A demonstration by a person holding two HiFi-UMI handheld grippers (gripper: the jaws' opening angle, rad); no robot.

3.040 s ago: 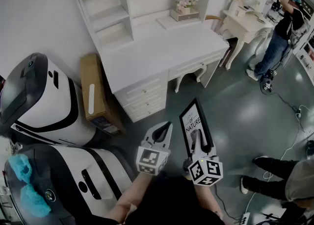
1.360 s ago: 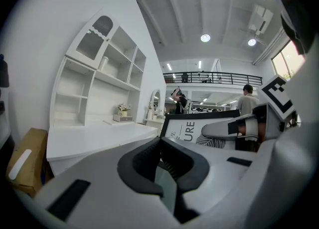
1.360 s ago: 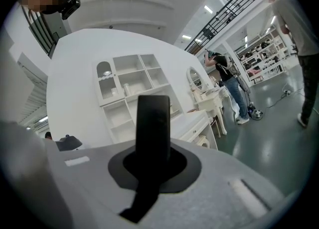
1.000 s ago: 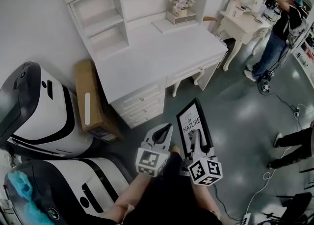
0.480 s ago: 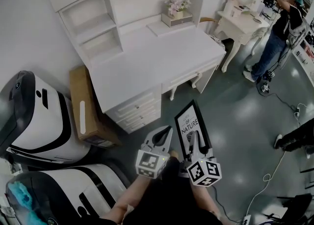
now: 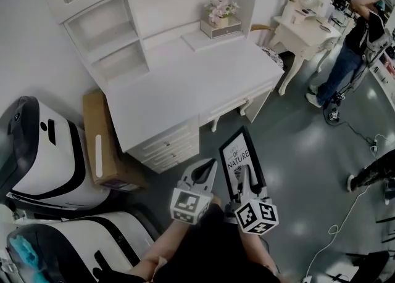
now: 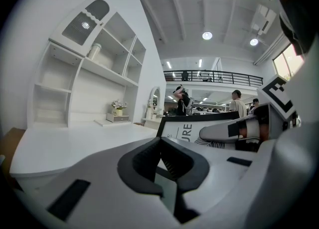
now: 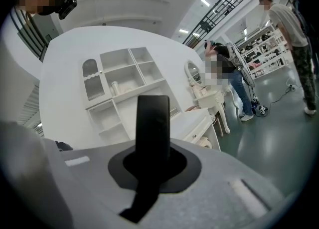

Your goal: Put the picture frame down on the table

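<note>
The picture frame (image 6: 239, 152) is black with a white print. It stands upright over the grey floor, in front of the white desk (image 6: 185, 84). My right gripper (image 6: 246, 176) is shut on its lower edge; in the right gripper view the frame's black edge (image 8: 153, 123) rises between the jaws. My left gripper (image 6: 207, 164) hovers just left of the frame, shut and holding nothing, its tips touching (image 7: 160, 140). The left gripper view shows the frame (image 7: 184, 129) at the right with the right gripper's finger across it.
The desk has a shelf hutch (image 6: 105, 35) and a flower box (image 6: 219, 15) at the back. A cardboard box (image 6: 99, 146) and white-and-black machines (image 6: 37, 152) stand to the left. A vanity table (image 6: 305, 26) and a person (image 6: 355, 35) are at the right.
The desk has shifted lower and nearer in the head view as the person steps toward it. Both grippers keep the same pose, the frame still held by the right one.
</note>
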